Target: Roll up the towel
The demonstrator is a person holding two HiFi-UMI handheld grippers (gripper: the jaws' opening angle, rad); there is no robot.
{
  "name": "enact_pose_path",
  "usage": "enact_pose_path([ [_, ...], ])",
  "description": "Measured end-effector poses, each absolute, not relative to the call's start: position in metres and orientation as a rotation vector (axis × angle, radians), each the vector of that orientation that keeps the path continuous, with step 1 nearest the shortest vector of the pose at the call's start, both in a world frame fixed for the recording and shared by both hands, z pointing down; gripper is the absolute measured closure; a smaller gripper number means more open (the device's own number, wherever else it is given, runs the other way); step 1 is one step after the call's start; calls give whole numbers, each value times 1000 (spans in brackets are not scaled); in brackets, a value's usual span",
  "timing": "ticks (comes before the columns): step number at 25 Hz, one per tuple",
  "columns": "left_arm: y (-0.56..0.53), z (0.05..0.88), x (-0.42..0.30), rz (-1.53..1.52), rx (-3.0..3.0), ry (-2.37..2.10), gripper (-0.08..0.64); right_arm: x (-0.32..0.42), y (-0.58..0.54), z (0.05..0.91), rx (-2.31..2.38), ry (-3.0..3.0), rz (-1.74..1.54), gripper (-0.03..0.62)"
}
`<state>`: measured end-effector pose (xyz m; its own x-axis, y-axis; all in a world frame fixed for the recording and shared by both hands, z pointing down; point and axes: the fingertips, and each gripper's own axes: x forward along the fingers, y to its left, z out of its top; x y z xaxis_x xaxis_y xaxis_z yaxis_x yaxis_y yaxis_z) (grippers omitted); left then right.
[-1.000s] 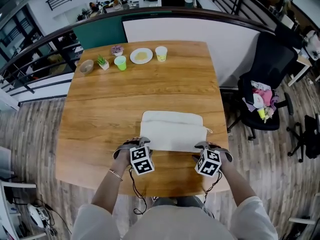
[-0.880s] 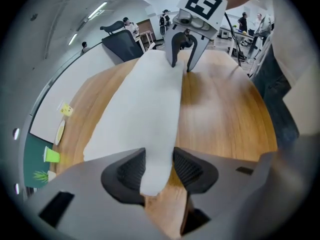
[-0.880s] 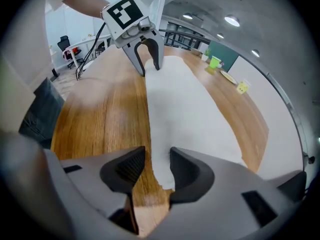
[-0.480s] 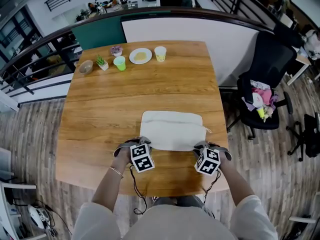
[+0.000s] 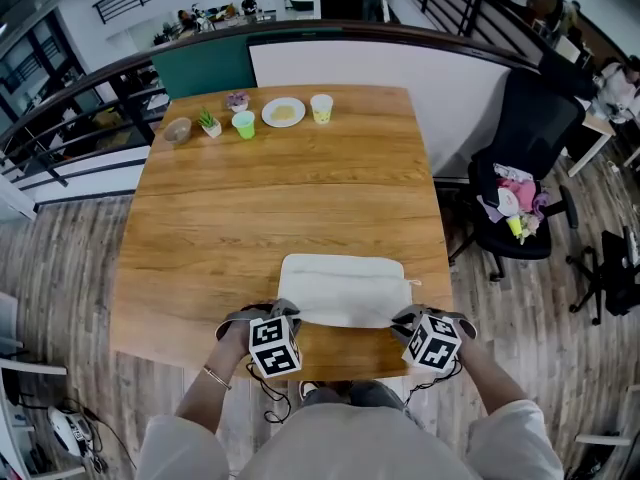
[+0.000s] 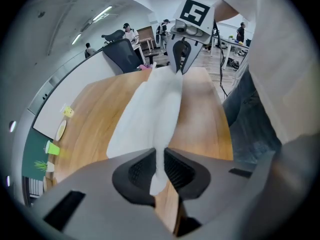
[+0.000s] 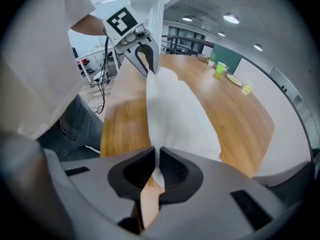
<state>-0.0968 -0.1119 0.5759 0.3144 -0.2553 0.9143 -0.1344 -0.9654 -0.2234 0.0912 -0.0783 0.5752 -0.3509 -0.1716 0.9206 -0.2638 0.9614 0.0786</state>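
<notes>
A white towel lies folded on the wooden table, close to its near edge. My left gripper is shut on the towel's near left corner; its jaws have just been closing on it, and white cloth shows pinched between the pads. My right gripper is shut on the near right corner, with the cloth running out from between its pads. The near edge hangs taut and raised between both grippers. Each gripper view shows the other gripper, the right gripper and the left gripper, gripping the far end.
Along the table's far edge stand a small bowl, a potted plant, a green cup, a plate and a yellow cup. A black office chair with clutter stands to the right.
Both grippers have closed on the towel's near corners, then drawn back toward me and up. The towel has slid nearer to the table's front edge.
</notes>
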Motion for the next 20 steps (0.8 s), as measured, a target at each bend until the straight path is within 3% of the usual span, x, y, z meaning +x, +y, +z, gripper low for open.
enact_pose_path([
  [10,-179,524,-94,-1661,-2482,497,511,95,-134,514,436,-1979,37,565],
  [20,-269,561,-85,-1795,-2469,505,509,106,-235,543,486,-1935,100,563],
])
